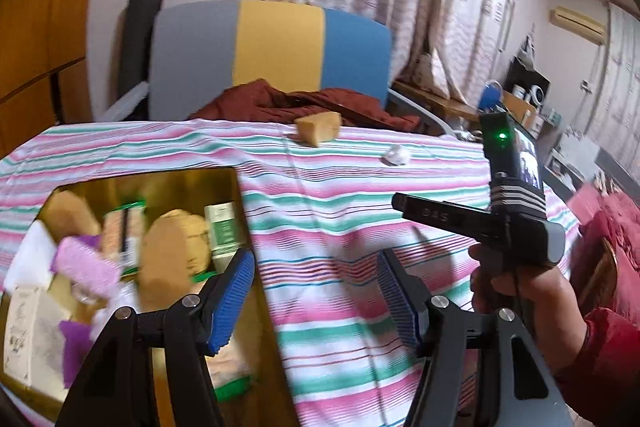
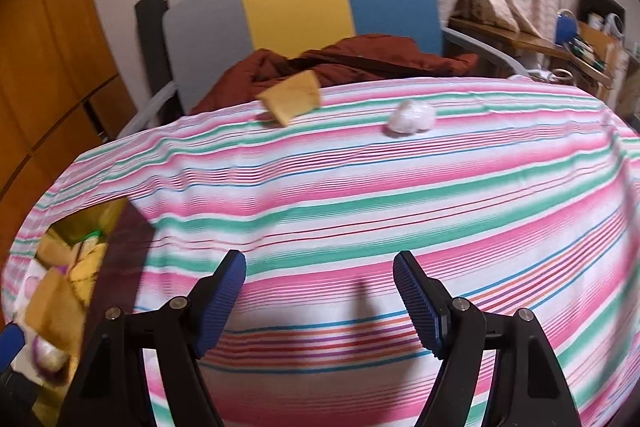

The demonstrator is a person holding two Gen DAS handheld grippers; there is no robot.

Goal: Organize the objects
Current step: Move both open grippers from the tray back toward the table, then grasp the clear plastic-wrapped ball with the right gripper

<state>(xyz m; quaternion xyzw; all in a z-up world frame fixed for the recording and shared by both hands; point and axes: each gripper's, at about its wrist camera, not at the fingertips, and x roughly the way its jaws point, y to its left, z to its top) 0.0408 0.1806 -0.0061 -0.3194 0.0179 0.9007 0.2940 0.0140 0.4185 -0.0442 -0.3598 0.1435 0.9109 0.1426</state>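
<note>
A yellow-walled box point(image 1: 224, 183) sits at the near left of my worktop point(image 1: 340, 195), and it is crowded. Inside I see a tan rounded lump point(image 1: 172, 251) near the middle, a white-and-green carton point(image 1: 222, 231) standing against the right wall, a pink ribbed piece point(image 1: 86, 267) lying across the left side, a purple piece point(image 1: 76, 347) lower down, a white block point(image 1: 30, 255) at the left wall and a pale printed carton point(image 1: 28, 339) at the near left. The contents are blurred, so I cannot name them more closely.

My left tongs point(image 1: 316, 303) hang wide open and hold nothing; the left finger is above the box's right wall, the right finger over the striped cloth point(image 2: 360, 187). My right tongs point(image 2: 320, 303) are also spread apart and empty, above the cloth, with the box at their far left.

Two things lie loose at the far edge of the worktop: a tan wedge-shaped sponge point(image 2: 292, 97) and, to its right and apart from it, a crumpled white wad point(image 2: 410, 117). Both are well away from the box.

In the left wrist view my right hand point(image 1: 516, 291) grips the handle of the other device. Behind the worktop stands a grey, yellow and blue chair point(image 2: 296, 3) with a dark red garment point(image 2: 360, 61) heaped on its seat.
</note>
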